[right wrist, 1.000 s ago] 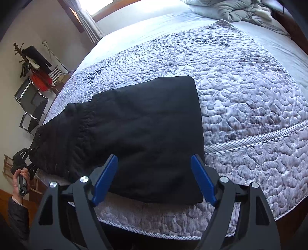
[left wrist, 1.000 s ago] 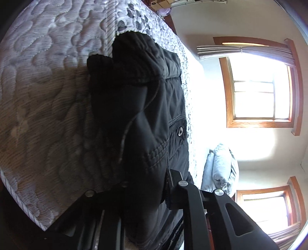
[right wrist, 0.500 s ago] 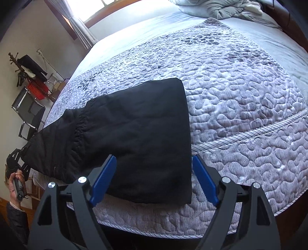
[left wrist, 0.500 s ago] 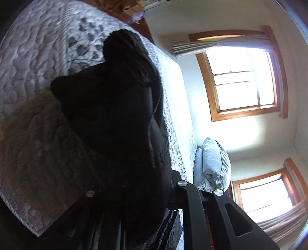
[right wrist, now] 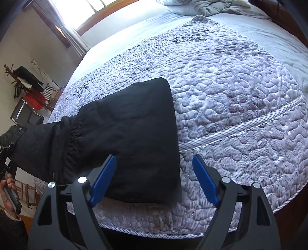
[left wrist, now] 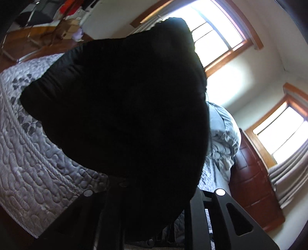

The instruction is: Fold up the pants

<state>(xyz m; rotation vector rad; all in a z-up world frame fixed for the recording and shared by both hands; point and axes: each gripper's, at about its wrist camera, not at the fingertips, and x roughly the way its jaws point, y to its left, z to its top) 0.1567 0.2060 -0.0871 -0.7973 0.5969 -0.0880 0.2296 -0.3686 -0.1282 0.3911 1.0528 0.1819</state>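
Note:
Black pants [right wrist: 134,125] lie partly folded on the quilted bed [right wrist: 240,92], their folded end flat near the front edge. My left gripper [right wrist: 5,150] is shut on the waistband end and holds it lifted off the bed at the left. In the left wrist view the raised pants [left wrist: 125,105] fill the middle and hide the fingertips. My right gripper [right wrist: 154,180] is open and empty, hovering just above the near edge of the flat part, with blue pads [right wrist: 104,178].
A crumpled grey duvet [right wrist: 207,5] lies at the head of the bed. A coat rack and red chair [right wrist: 30,92] stand by the left wall. A wooden headboard [left wrist: 256,182] and windows [left wrist: 215,36] show in the left wrist view.
My left gripper has lifted the waistband end up off the bed and swung it toward the folded end. The right gripper has stayed open over the near edge.

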